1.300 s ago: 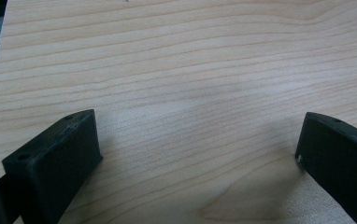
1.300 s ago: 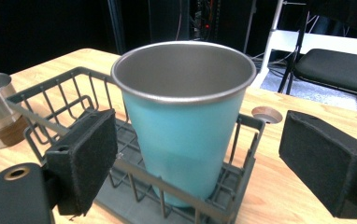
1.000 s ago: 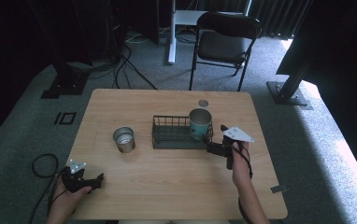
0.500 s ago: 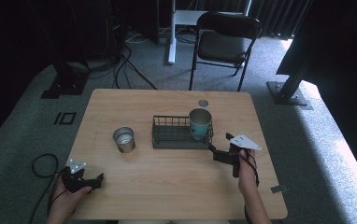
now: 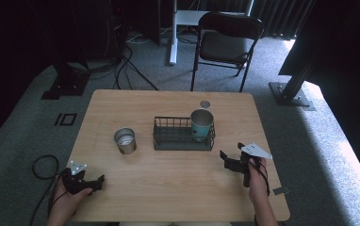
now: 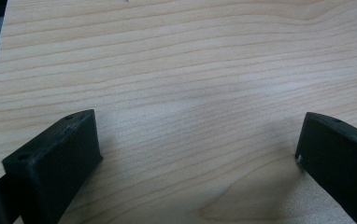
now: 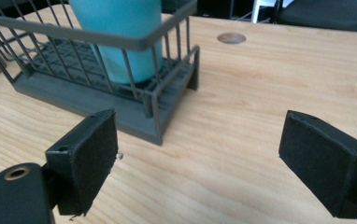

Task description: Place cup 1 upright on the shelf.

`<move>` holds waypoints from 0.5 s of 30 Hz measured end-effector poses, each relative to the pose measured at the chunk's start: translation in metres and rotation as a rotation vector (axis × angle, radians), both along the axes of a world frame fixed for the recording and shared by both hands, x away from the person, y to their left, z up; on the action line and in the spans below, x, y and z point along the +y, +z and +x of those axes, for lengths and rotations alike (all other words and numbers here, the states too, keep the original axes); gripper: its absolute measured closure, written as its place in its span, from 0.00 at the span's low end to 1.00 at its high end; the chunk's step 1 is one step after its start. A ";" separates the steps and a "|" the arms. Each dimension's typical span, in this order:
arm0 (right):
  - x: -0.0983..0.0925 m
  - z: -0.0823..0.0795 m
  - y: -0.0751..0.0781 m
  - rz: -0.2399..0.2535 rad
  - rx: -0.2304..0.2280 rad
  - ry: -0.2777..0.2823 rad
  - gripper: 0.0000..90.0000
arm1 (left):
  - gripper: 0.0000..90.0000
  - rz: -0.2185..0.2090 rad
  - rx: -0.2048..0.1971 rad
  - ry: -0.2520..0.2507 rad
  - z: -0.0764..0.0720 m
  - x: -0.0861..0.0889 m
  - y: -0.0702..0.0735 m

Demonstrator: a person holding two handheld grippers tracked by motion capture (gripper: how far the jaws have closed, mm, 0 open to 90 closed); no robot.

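- The right gripper (image 5: 229, 160) has its jaws spread wide with nothing between them; in the right gripper view bare wood shows across the whole gap.
- It sits low over the table (image 5: 168, 193), just beside the near right corner of the wire basket (image 7: 148, 119), not touching it.
- The teal cup (image 5: 201, 124) stands upright inside that basket at its right end, close against the wire wall.
- The left gripper (image 5: 95, 182) is also wide open and empty, resting near the table's front left corner, well apart from everything.
- The steel cup (image 5: 125, 140) stands upright on the bare wood, just left of the basket.
- Risks, as I judge them: if the steel cup goes into the basket next, a reach from the left could tip it, since it is light and smooth-walled.
- A jaw swung carelessly near the basket corner could catch a wire, drag the basket and topple the teal cup.
- Crowding both cups at one end could knock one over.
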State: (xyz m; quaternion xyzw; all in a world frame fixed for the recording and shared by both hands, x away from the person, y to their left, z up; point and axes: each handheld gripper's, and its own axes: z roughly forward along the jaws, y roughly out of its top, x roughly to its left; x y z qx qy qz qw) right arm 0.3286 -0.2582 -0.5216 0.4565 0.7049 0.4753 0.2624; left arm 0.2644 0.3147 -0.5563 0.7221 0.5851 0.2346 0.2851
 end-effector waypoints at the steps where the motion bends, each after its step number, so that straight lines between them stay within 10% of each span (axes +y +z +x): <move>1: -0.002 -0.001 -0.002 0.001 0.007 -0.003 0.13 | 0.00 0.000 0.000 0.000 0.000 0.000 0.000; 15: -0.026 -0.014 -0.017 -0.025 0.084 -0.026 0.13 | 0.00 0.002 0.001 -0.001 0.000 0.000 0.000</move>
